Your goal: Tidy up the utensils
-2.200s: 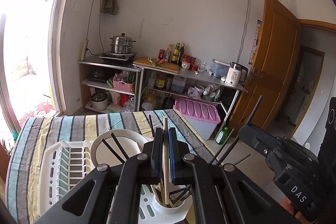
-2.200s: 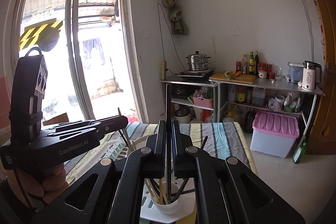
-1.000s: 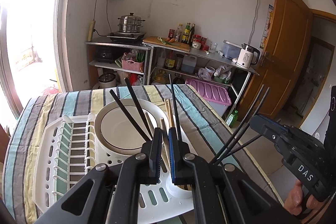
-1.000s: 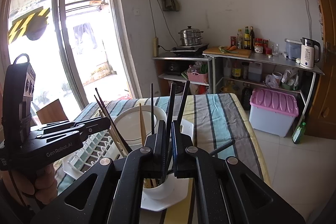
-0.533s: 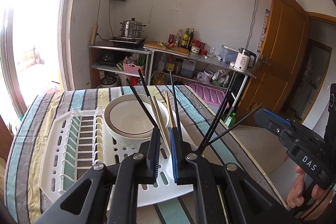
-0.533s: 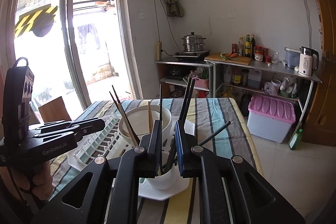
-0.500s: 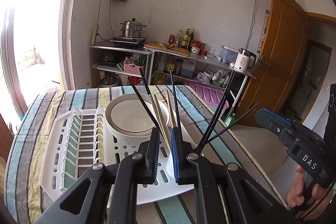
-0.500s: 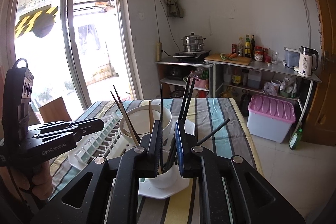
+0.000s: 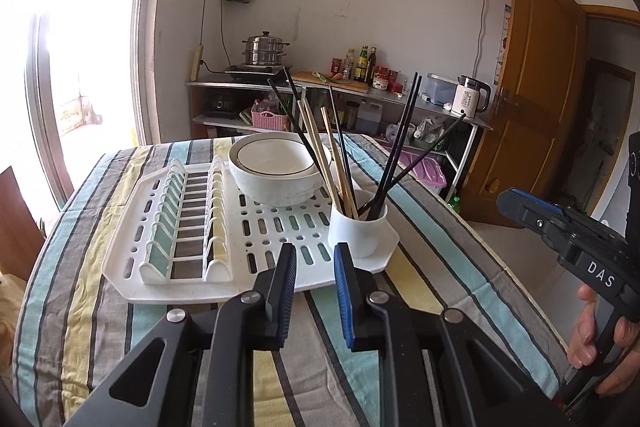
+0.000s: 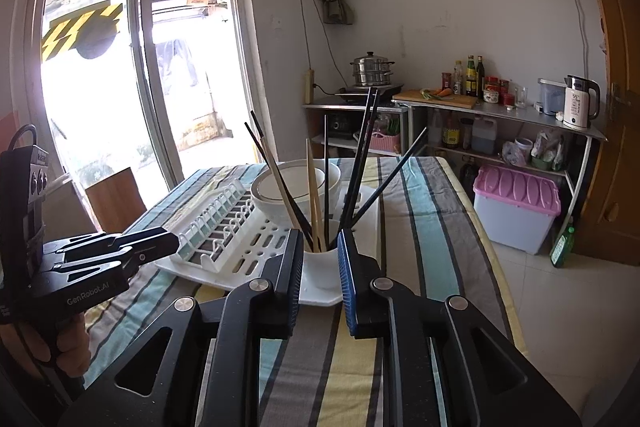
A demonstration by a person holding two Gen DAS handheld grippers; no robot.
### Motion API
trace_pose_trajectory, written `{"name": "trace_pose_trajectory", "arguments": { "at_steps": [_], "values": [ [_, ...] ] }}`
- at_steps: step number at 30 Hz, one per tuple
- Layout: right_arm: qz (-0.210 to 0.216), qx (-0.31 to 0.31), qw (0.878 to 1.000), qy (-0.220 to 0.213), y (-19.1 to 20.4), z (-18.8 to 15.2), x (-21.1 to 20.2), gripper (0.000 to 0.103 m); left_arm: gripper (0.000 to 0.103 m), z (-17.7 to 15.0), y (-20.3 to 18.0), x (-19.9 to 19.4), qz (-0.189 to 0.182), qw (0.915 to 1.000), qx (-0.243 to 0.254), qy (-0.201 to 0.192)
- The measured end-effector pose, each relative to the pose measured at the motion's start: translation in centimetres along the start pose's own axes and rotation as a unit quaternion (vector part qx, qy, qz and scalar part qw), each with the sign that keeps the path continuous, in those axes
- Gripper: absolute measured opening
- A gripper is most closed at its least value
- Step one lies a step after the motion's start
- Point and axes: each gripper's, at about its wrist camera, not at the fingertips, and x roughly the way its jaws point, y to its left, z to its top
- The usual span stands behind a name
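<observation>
The chopsticks point(image 9: 340, 163), black and wooden, stand fanned out in the white cup point(image 9: 357, 231) at the near right corner of the drying rack point(image 9: 188, 259), just beside the white bowl point(image 9: 276, 171) on the same rack. The rack lies on the striped cloth point(image 9: 80, 267) over the counter.

The left gripper point(image 9: 314, 259) hangs above the rack's near edge, fingers point(image 9: 285, 279) parted and holding nothing. The right gripper point(image 10: 320, 243) faces the cup from close in, its fingers point(image 10: 347, 279) likewise spread and empty, the cup showing in the gap between them. Neither touches the chopsticks.
</observation>
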Motion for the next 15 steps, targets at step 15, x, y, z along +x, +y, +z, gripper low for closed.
{"name": "trace_pose_trajectory", "arguments": {
  "at_steps": [15],
  "values": [
    [0.001, -0.017, 1.000, -0.001, 2.5, -4.4, -4.6, 0.027, 0.021, -5.4, -1.6, -5.0, 0.034, 0.9991, 0.019, -0.015]
  ]
}}
